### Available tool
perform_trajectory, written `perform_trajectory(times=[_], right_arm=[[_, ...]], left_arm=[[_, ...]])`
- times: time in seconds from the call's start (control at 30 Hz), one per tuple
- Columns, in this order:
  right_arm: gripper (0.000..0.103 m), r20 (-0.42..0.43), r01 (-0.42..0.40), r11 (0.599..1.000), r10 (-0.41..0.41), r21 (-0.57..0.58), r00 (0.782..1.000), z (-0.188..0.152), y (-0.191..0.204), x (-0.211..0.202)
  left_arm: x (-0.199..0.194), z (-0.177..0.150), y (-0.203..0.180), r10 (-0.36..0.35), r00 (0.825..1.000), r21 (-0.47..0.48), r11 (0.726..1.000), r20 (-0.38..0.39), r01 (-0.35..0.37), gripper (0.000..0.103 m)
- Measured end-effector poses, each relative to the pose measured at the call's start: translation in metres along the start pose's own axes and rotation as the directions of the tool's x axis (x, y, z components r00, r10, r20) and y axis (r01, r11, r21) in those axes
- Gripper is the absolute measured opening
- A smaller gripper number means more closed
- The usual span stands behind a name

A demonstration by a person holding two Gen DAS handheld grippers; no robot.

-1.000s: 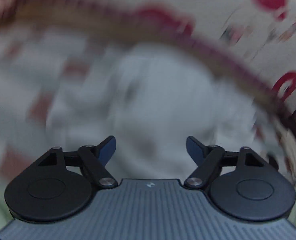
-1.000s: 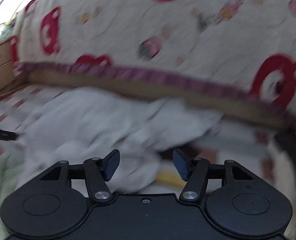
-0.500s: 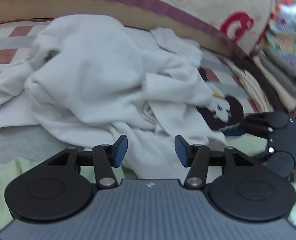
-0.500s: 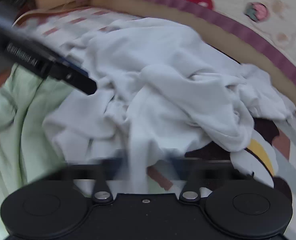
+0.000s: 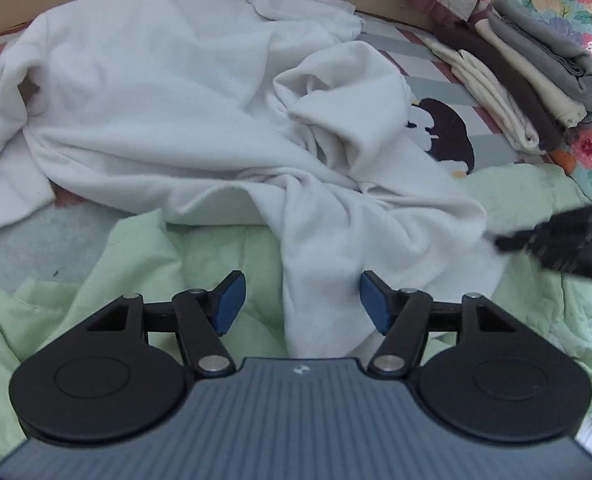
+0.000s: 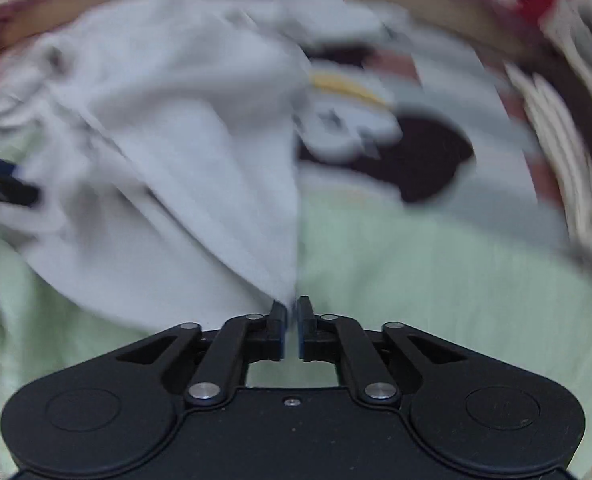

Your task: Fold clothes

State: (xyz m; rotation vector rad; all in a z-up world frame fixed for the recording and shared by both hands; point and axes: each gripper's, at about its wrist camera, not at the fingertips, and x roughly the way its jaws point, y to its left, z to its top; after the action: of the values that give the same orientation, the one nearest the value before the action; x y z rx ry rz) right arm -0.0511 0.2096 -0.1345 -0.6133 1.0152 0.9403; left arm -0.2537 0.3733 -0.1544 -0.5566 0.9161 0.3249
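One crumpled white cotton garment (image 5: 184, 120) lies spread over a pale green bedsheet (image 5: 224, 256) and a striped blanket with a dark cartoon figure (image 5: 447, 140). In the left wrist view, the left gripper (image 5: 301, 300) points down at the cloth with its two blue-padded jaws standing apart and opening; a twisted strip of the white garment runs between them, nearer the right jaw, and neither pad presses on it. Ahead of these jaws the bulk of the garment rises in loose folds, reaching back to a tan bed edge with a purple trim. Far off to the right of the jaws stands one stack of folded clothes (image 5: 527, 76), in which roughly five layers can be counted: grey on top, then cream and dark brown ones beneath. A black blurred shape at the right edge of this view is the right gripper (image 5: 559, 240), touching the garment's outer edge. The right wrist view is smeared by motion. There the right gripper (image 6: 292, 320) has its two jaws nearly together, easing open, with a pinched corner of the white garment (image 6: 200, 168) caught between their tips; the cloth fans up and to the left from that point. To the right of these jaws lies bare green sheet (image 6: 415, 272).
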Motion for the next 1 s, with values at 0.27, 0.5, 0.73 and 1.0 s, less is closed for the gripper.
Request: perform_trajectory(times=[0.27,0.5,0.73,1.0], right_arm=[[0.040,0.292,-0.100,0.986,0.135,-0.130,0.947,0.014,0.012,-0.047],[0.059,0.306,-0.255,0.945,0.310,-0.206,0.900,0.069,0.051,-0.023],[0.050,0.247,-0.142,0.916,0.246,-0.376,0.937,0.103,0.115,0.014],[0.000,0.446,0.111,0.993,-0.085,-0.034,0.891,0.097,0.024,-0.025]], left_arm=[[0.006,-0.003,-0.003,-0.070,0.998,0.022,0.997,-0.010,0.070,0.067],[0.013,-0.005,-0.014,-0.116,0.993,0.054,0.992,-0.003,0.116,0.010],[-0.009,-0.003,-0.012,-0.170,0.983,0.057,0.985,0.070,0.166,0.011],[-0.014,0.003,0.004,-0.213,0.971,-0.004,0.977,0.113,0.215,0.011]])
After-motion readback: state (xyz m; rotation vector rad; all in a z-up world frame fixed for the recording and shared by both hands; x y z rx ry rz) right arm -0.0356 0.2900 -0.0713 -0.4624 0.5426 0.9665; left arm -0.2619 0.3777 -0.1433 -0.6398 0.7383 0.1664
